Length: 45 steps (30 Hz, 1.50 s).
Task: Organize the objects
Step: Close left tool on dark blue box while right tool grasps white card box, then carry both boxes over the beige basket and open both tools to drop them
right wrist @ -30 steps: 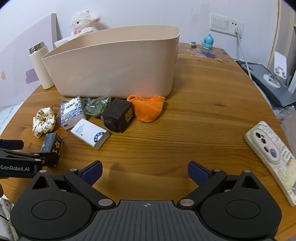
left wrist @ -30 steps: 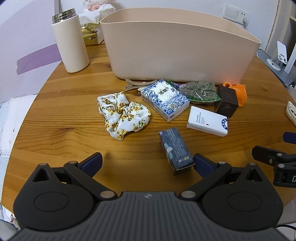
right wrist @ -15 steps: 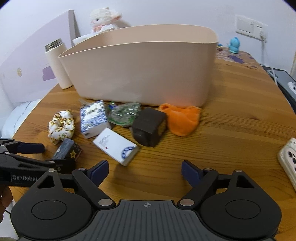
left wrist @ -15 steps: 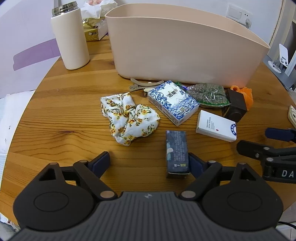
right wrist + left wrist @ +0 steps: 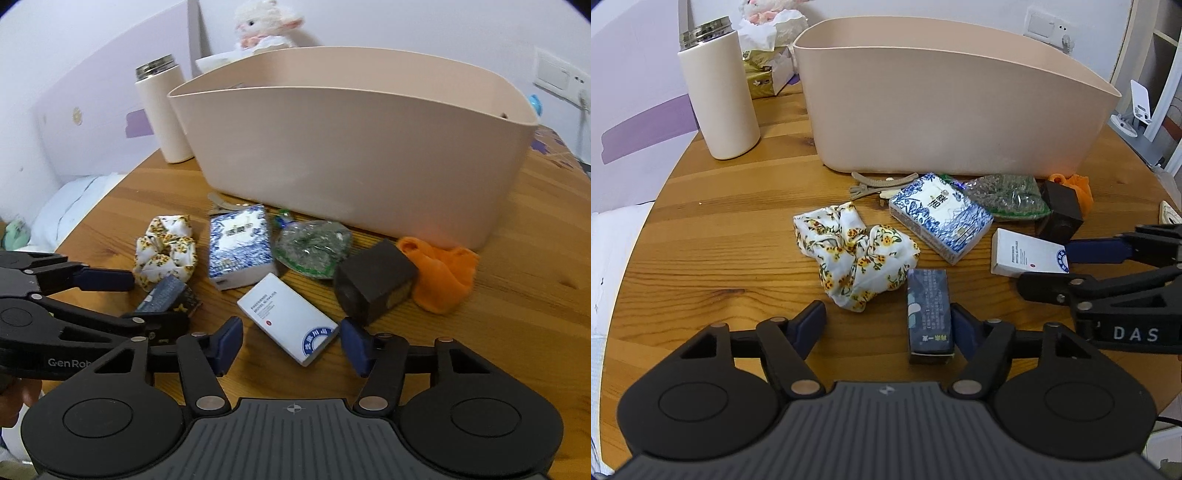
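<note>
A large beige bin (image 5: pixel 945 110) (image 5: pixel 362 147) stands on the round wooden table (image 5: pixel 720 229). In front of it lie a floral scrunchie (image 5: pixel 855 256) (image 5: pixel 164 249), a blue-and-white tissue pack (image 5: pixel 940 216) (image 5: pixel 240 245), a white box (image 5: pixel 1027 256) (image 5: pixel 288 317), a dark narrow box (image 5: pixel 929 314) (image 5: pixel 166 295), a dark cube (image 5: pixel 376 280), an orange cloth (image 5: pixel 443 273) and a green packet (image 5: pixel 314 247). My left gripper (image 5: pixel 888 319) is open, its right finger beside the dark narrow box. My right gripper (image 5: pixel 291 341) is open around the near end of the white box.
A white thermos (image 5: pixel 718 92) (image 5: pixel 164 110) stands left of the bin, with a tissue box (image 5: pixel 764 72) behind it. A hair clip (image 5: pixel 879 182) lies by the bin's front. A plush toy (image 5: pixel 266 26) sits behind the bin. A phone stand (image 5: pixel 1137 107) is at far right.
Both grippers have moved forward toward the objects. The left one has come up beside the dark narrow box, the right one has closed in on the white box. Both stay open.
</note>
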Each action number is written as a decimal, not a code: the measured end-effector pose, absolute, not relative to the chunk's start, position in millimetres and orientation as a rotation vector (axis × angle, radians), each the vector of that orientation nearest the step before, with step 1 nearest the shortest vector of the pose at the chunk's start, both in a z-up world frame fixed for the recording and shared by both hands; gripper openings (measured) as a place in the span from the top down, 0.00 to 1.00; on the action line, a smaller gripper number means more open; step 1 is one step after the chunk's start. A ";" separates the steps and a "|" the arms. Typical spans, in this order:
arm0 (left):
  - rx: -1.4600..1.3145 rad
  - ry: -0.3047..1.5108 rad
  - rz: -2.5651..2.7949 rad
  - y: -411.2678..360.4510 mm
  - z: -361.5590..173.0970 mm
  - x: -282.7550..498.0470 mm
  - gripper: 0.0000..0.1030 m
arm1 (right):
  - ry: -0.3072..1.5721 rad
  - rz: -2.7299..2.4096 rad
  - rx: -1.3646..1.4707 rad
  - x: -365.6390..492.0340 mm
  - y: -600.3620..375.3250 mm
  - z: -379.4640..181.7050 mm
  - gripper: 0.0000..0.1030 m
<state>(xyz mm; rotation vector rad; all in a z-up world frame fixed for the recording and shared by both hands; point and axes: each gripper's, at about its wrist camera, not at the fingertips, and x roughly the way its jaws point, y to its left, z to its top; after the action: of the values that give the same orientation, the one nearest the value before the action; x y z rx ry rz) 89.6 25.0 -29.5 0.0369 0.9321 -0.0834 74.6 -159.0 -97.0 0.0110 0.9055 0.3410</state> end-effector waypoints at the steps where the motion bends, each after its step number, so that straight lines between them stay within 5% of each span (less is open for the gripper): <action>1: 0.033 0.931 -0.088 25.6 -29.6 90.4 0.29 | 0.904 0.341 -0.001 75.9 -157.0 -97.0 0.42; 8: 0.032 0.923 -0.104 26.9 -30.7 93.0 0.31 | 0.901 0.345 -0.071 81.7 -153.9 -98.9 0.42; 12: 0.040 0.917 -0.099 26.5 -30.6 94.9 0.37 | 0.890 0.354 -0.126 73.4 -147.5 -99.2 0.57; 15: 0.038 0.899 -0.098 27.4 -30.4 93.3 0.48 | 0.889 0.350 -0.151 68.4 -145.0 -98.5 0.68; 20: 0.032 0.891 -0.112 27.2 -28.8 90.3 0.76 | 0.892 0.346 -0.127 65.6 -145.6 -97.3 0.71; 29: 0.013 0.880 -0.108 26.7 -19.2 75.3 0.76 | 0.865 0.321 -0.056 47.6 -157.8 -86.7 0.71; 45: 0.037 0.632 -0.227 22.3 73.2 91.4 0.76 | 0.538 0.183 0.033 49.9 -206.6 18.7 0.71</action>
<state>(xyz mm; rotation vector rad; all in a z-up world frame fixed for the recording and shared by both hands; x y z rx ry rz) 91.4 22.3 73.2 0.0366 0.6325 -0.2265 49.9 -206.6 18.7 0.0330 0.5376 0.1825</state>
